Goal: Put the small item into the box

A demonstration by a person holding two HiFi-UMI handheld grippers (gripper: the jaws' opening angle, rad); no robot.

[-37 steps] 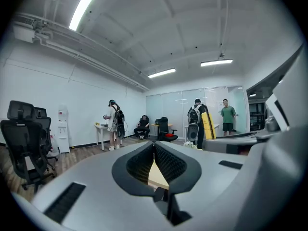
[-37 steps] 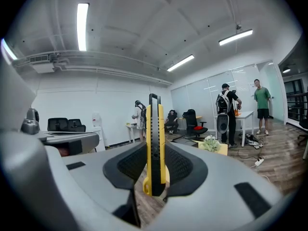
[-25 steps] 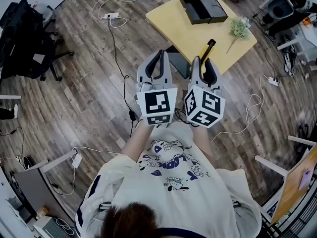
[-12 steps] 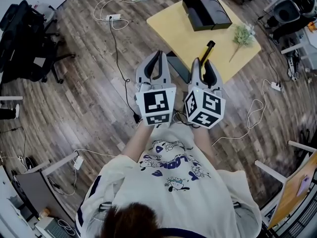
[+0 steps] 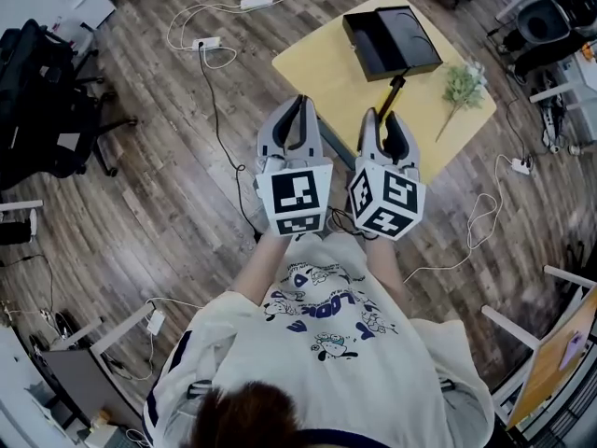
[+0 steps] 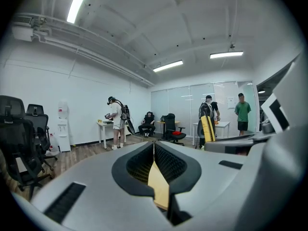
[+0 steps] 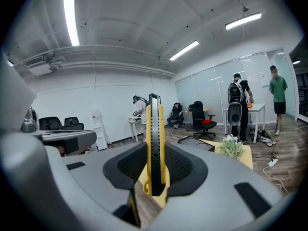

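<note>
Below, the yellow table (image 5: 345, 68) carries the open black box (image 5: 387, 40) at its far side, with a green sprig (image 5: 461, 87) beside it. Both grippers are held side by side by the table's near edge. The left gripper (image 5: 297, 110) has its jaws pressed together on nothing. The right gripper (image 5: 381, 119) clamps the knife (image 5: 393, 93), which sticks out past the jaw tips, outside the box.
</note>
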